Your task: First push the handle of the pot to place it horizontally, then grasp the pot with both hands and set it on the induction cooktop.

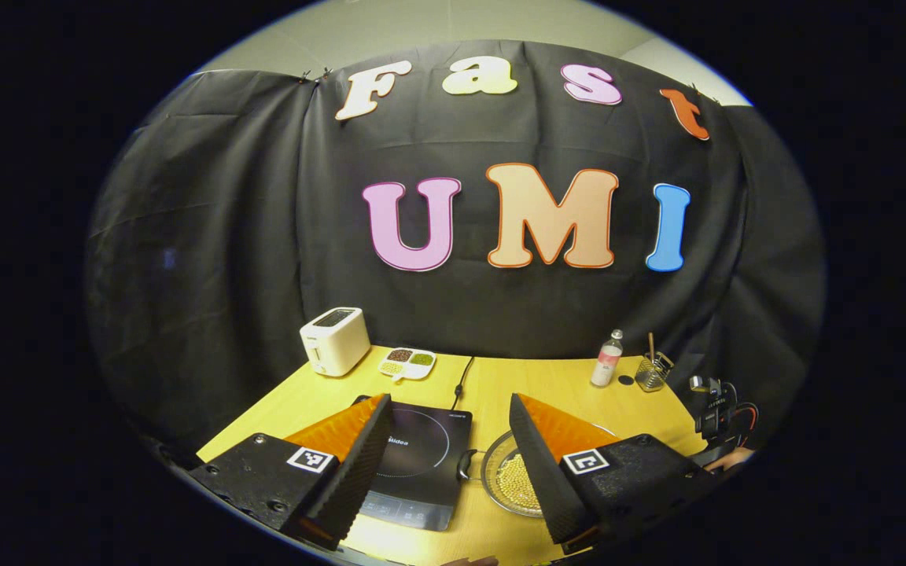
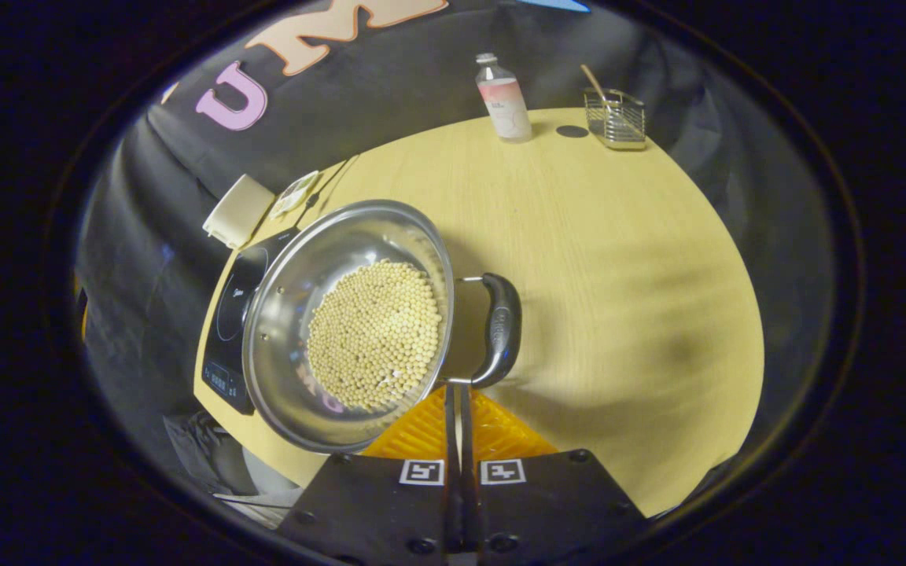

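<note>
The right gripper (image 2: 459,393) has its jaws pressed together with nothing between them, their tips just below the near end of the pot's black side handle (image 2: 499,330). The left gripper (image 1: 449,464) holds its jaws wide apart, raised above the surface (image 1: 547,385), with the induction cooktop (image 1: 421,464) showing between them and the pot (image 1: 510,479) beside the right-hand jaw.

The step in hand looks like the push on the handle: the closed jaws serve as a blunt poker. To do it well, I would press the tips against the side of the handle near its outer end, where leverage is greatest, and swing it slowly so the pot pivots on its base and does not slide or tip. The pot carries a heap of small pale beads (image 2: 374,334), so a jerk could spill them.

The right gripper view looks down into the pot and shows the handle and the beads, with the cooktop half hidden behind the pot's far rim. The left gripper view shows the whole back of the surface: a white toaster (image 1: 334,339), a divided dish (image 1: 407,363), a bottle (image 1: 606,358) and a wire holder (image 1: 652,373), plus the cooktop's bare ring, free to receive the pot. It also shows a second small handle (image 1: 466,464) on the pot's cooktop side.
</note>
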{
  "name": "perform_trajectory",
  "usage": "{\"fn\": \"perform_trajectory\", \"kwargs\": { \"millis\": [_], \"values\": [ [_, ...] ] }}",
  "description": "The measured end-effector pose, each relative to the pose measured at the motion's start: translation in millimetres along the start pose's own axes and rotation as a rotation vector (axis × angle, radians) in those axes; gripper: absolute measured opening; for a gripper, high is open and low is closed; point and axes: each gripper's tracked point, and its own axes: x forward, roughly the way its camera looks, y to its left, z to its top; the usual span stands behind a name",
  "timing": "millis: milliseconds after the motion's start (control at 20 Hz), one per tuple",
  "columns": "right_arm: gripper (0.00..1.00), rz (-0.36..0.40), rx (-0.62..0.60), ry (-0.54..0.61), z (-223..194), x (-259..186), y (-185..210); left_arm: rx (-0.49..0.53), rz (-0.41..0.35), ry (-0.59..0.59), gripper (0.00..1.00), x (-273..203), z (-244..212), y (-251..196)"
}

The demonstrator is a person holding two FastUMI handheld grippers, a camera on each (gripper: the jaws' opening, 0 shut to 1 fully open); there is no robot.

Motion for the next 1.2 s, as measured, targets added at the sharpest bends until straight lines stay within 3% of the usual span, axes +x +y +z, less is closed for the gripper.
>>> {"fn": "perform_trajectory", "kwargs": {
  "millis": [100, 150, 300, 350, 500, 650, 700, 850, 950, 1200],
  "values": [
    [0.03, -0.011, 0.022, -0.041, 6, -9, 4, -0.001, -0.04, 0.022, 0.86, 8, -9, -4],
    [0.03, -0.022, 0.039, -0.061, 11, -12, 6, 0.001, -0.062, 0.024, 0.91, 14, -11, -5],
    [0.0, -0.097, 0.083, -0.105, 19, -14, 3, 0.013, -0.129, 0.065, 0.9, 32, -27, -5],
    [0.0, -0.125, 0.096, -0.11, 19, -17, 1, 0.009, -0.151, 0.081, 0.86, 40, -32, -5],
    [0.02, -0.192, 0.165, -0.144, 27, -22, 0, -0.011, -0.226, 0.153, 0.91, 60, -56, -6],
    [0.22, -0.264, 0.199, -0.174, 35, -26, 0, -0.023, -0.304, 0.204, 0.91, 78, -75, -2],
    [0.34, -0.289, 0.198, -0.177, 35, -28, 0, -0.028, -0.319, 0.22, 0.91, 85, -81, 0],
    [0.53, -0.351, 0.175, -0.185, 42, -31, 2, -0.037, -0.372, 0.303, 0.91, 99, -107, -4],
    [0.72, -0.384, 0.153, -0.182, 44, -29, 1, -0.031, -0.383, 0.344, 0.92, 107, -122, -3],
    [0.72, -0.388, 0.133, -0.136, 45, -14, -5, -0.018, -0.38, 0.467, 0.92, 116, -166, -5]
  ]
}}
